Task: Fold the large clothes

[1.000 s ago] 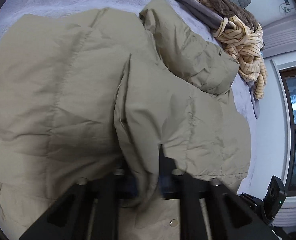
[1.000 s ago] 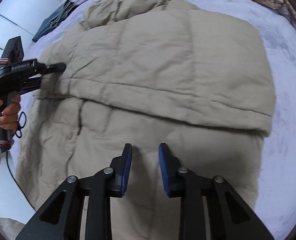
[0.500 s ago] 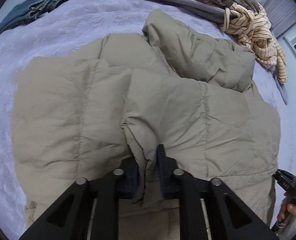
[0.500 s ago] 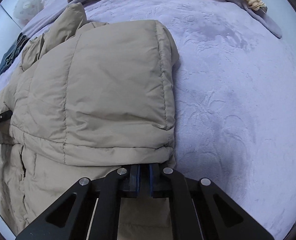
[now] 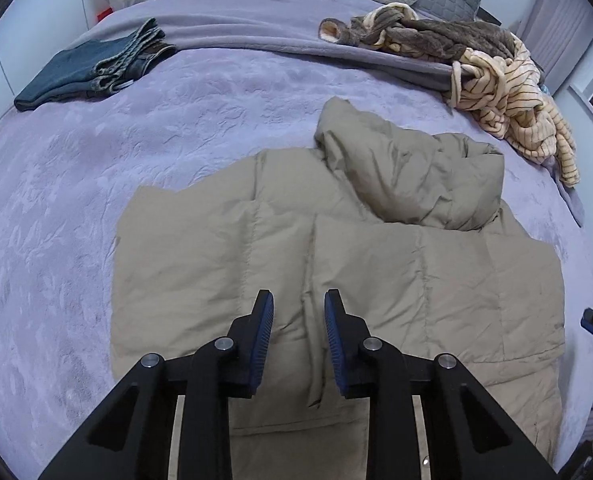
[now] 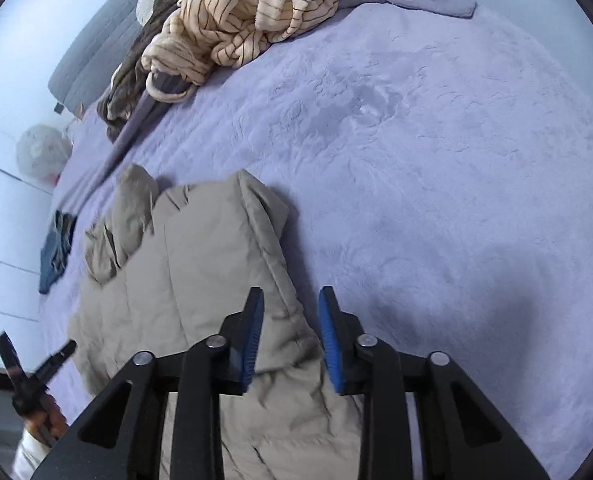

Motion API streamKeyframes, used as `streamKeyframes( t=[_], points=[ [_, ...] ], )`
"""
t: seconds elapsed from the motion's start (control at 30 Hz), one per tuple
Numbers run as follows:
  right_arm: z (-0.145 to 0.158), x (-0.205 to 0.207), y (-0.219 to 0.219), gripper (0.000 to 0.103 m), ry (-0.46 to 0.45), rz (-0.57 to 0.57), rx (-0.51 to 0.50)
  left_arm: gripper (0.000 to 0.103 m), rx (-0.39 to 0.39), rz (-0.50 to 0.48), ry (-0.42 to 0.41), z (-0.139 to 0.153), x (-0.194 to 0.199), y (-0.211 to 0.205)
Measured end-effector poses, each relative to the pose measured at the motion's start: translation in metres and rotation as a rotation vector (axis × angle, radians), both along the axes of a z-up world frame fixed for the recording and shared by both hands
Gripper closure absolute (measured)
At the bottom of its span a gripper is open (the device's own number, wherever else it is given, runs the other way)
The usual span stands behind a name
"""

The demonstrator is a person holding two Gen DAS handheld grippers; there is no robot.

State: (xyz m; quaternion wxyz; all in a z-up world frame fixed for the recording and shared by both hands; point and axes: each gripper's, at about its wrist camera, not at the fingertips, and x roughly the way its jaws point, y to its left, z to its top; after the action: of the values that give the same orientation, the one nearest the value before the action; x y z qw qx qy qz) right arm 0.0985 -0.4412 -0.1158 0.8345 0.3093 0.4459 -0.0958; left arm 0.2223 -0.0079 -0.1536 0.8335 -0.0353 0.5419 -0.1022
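The beige padded jacket lies partly folded on the purple bed. Both the left gripper and right gripper hover above it, jaws apart and empty. I judge one fold is laid, and the next move needs a new grip on an edge.

Khaki puffer jacket folded, lying flat on lavender bedspread.

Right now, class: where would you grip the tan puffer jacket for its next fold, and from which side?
Probably the tan puffer jacket at its near folded hem, from the near side: that thick edge lies flat just ahead of the open left gripper and right gripper.
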Motion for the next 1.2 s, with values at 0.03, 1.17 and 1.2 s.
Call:
streamKeyframes(
  t=[0.03,1.17,1.2],
  points=[
    [-0.003,0.010,0.000,0.082,-0.012,0.010,0.009,0.074,-0.005,-0.015,-0.007,0.000,0.001,-0.008],
    [-0.048,-0.047,0.063,0.053,0.197,0.167,0.016,0.074,0.149,0.015,0.156,-0.001,-0.097,0.017],
    [-0.048,-0.053,0.065,0.053,0.200,0.169,0.027,0.074,0.145,0.018,0.162,0.001,-0.103,0.018]
  ],
)
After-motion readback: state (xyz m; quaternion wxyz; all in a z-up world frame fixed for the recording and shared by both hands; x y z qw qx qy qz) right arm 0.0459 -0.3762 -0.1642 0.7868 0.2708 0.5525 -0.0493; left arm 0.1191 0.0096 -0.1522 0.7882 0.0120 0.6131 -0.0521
